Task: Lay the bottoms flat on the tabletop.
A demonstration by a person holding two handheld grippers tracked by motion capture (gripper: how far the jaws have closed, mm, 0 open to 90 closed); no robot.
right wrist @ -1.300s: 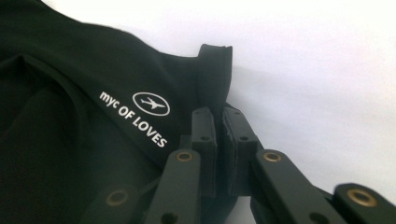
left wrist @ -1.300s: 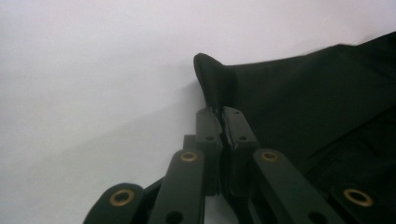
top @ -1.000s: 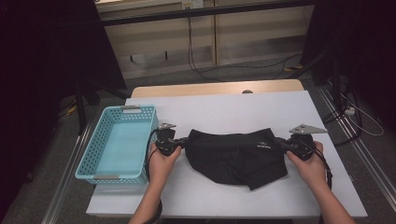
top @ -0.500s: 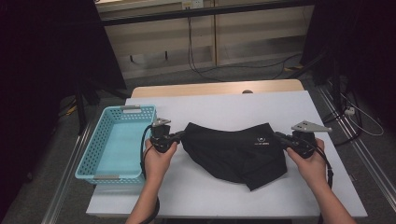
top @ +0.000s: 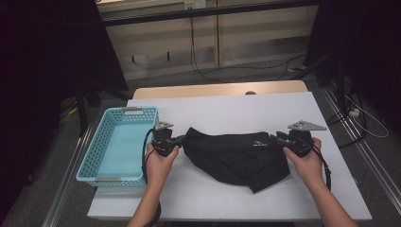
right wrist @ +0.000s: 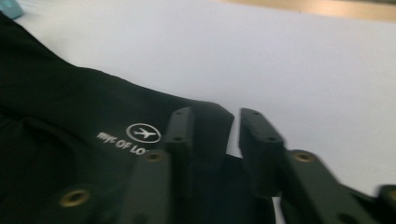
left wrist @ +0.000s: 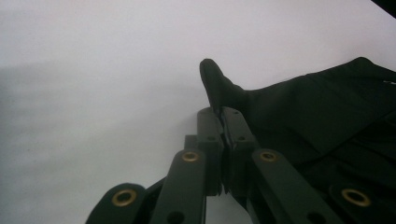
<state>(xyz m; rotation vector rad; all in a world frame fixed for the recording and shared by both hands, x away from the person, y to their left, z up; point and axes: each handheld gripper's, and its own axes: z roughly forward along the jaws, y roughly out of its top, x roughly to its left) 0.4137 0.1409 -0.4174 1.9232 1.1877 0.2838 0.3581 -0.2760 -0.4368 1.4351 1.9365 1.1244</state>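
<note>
Over on the white table (top: 227, 198), a black garment (top: 236, 156) lies spread between the person's two hands, just right of a light blue basket (top: 118, 146). At its left end the left gripper (left wrist: 222, 116) is clamped tight on a pinched corner of the cloth, a tip of fabric poking out past the jaws. At the right end the right gripper (right wrist: 212, 128) has just been opening: its jaws stand apart with the garment's edge loose between them, beside a small white printed logo (right wrist: 140, 135).
</note>
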